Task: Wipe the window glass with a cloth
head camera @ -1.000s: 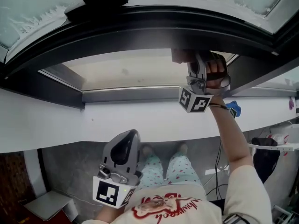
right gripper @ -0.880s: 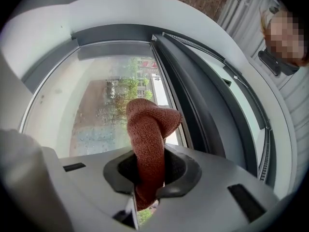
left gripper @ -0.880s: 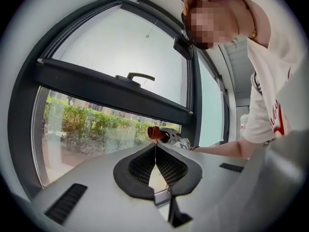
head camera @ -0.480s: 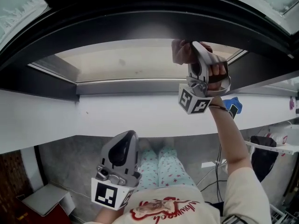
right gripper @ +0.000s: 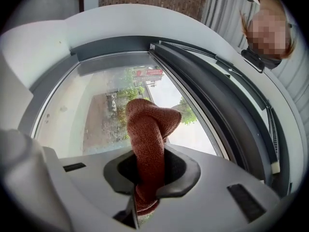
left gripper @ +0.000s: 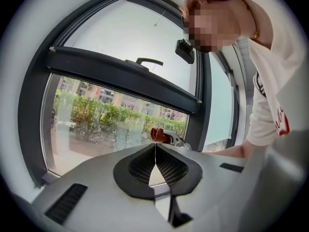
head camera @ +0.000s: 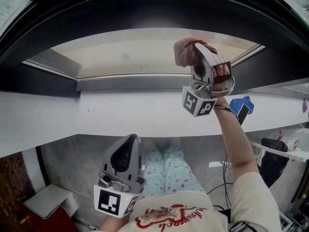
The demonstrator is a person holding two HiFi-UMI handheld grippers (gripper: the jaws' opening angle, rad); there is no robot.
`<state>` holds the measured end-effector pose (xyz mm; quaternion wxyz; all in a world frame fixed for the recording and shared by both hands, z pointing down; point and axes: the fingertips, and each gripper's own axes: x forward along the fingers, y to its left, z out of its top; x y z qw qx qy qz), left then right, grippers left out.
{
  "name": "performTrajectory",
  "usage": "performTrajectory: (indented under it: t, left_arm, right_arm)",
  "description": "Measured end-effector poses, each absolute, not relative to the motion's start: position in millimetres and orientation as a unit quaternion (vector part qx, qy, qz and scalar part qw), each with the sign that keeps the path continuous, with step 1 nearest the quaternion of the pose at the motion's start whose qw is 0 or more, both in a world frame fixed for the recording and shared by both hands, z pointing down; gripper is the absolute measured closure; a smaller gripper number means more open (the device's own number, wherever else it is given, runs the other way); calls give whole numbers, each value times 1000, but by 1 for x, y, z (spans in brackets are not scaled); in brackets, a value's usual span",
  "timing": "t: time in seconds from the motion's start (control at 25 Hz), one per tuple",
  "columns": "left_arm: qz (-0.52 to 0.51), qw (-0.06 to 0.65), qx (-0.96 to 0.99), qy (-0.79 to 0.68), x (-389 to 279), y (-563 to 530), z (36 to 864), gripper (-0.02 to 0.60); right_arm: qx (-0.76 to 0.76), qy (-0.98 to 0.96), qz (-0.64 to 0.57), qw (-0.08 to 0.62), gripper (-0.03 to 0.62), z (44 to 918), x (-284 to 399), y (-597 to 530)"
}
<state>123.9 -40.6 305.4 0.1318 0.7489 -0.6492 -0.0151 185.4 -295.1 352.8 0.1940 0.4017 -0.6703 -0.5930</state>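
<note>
My right gripper (head camera: 193, 47) is raised to the lower window pane (head camera: 130, 57) and is shut on a rust-red cloth (head camera: 183, 51). In the right gripper view the cloth (right gripper: 147, 139) stands up bunched from between the jaws, its folded top against the glass (right gripper: 87, 110). My left gripper (head camera: 126, 153) hangs low in front of the person's legs, well away from the window. In the left gripper view its jaws meet with nothing between them, and the cloth (left gripper: 158, 135) shows small against the glass (left gripper: 101, 124) beyond.
A dark window frame (head camera: 145, 13) arches above the pane. Below the pane runs a white sill (head camera: 120, 117). A blue object (head camera: 241, 106) lies on the sill to the right. The upper sash has a handle (left gripper: 148, 62).
The right gripper with the cloth has come down from under the dark frame bar onto the open part of the pane and slightly left. The left gripper has stayed low.
</note>
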Motion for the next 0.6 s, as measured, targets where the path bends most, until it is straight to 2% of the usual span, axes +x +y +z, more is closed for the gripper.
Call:
performTrajectory:
  t: [0.6]
  left_arm:
    - [-8, 145, 740, -657, 126, -35, 318, 560]
  right_arm:
    - [358, -709, -573, 203, 530, 408, 179, -293]
